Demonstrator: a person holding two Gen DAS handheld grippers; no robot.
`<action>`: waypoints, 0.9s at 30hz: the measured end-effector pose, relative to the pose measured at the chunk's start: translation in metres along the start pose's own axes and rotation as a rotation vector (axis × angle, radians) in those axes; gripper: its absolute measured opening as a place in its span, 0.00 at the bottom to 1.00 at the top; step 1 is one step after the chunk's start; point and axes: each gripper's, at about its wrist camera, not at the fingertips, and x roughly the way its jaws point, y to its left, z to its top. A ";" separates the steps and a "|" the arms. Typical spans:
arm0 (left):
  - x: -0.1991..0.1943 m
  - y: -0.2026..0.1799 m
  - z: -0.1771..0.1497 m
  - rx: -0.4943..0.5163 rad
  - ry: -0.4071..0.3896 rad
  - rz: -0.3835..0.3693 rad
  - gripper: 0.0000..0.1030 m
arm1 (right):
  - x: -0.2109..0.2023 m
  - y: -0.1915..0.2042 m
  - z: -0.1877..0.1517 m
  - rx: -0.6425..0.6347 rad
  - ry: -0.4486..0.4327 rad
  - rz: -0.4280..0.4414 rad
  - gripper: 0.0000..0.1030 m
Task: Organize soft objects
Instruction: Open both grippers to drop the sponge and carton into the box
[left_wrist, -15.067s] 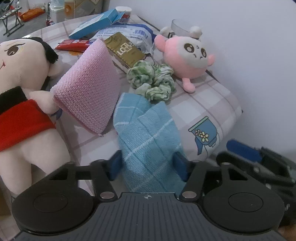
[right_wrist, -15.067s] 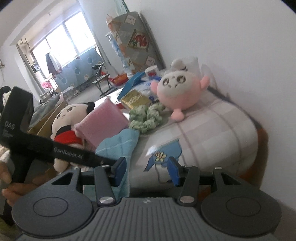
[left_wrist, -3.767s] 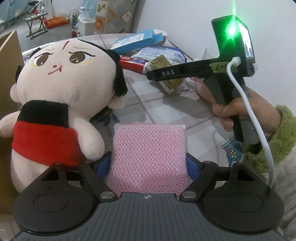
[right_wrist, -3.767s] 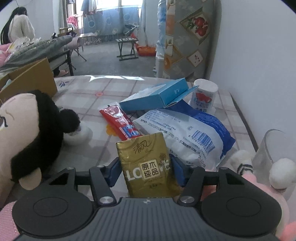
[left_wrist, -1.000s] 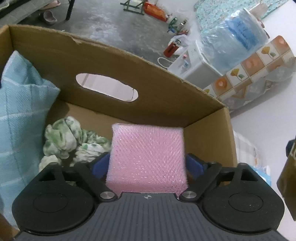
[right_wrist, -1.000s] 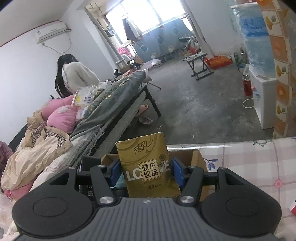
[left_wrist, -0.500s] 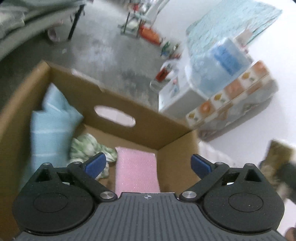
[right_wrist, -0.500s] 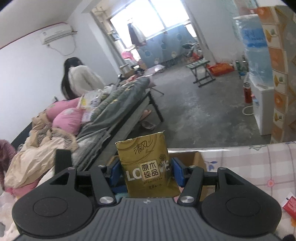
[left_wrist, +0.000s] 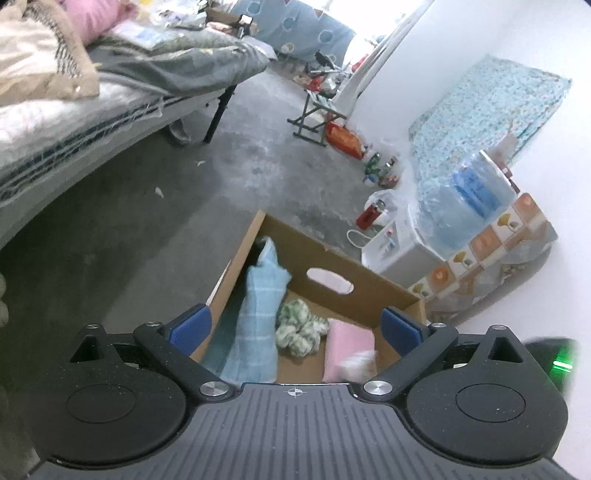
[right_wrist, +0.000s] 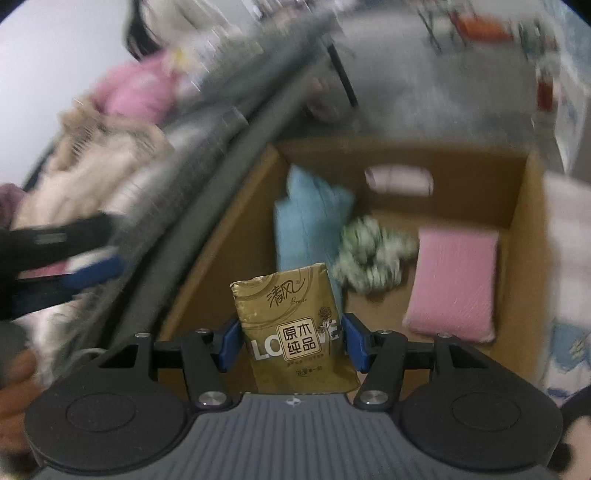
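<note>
The left wrist camera is looking down over its claw (left_wrist: 294, 330) from well above and behind the box (left_wrist: 369, 284), taking in the floor (left_wrist: 155, 221) and bed (left_wrist: 110, 92) beyond. The right wrist camera is sitting much nearer the box (right_wrist: 517, 258), tilting steeply down into it, motion-blurred. Both views are sharing the box's inside: towel (left_wrist: 260, 321) (right_wrist: 306, 225), scrunchie (left_wrist: 301, 326) (right_wrist: 369, 254), sponge (left_wrist: 347, 343) (right_wrist: 454, 280).

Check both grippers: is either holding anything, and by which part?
The right gripper holds the gold tissue pack, pads pressing its two side edges near the lower half. The left gripper is open and holds nothing.
</note>
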 end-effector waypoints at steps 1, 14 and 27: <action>0.001 0.002 -0.001 -0.005 0.005 -0.005 0.96 | 0.015 0.000 0.001 0.005 0.027 -0.031 0.60; 0.008 0.032 -0.004 -0.047 0.028 -0.032 0.96 | 0.102 -0.014 0.002 -0.001 0.138 -0.287 0.61; -0.010 0.006 -0.018 -0.001 0.018 -0.067 0.96 | -0.033 0.011 -0.025 -0.054 -0.102 -0.130 0.68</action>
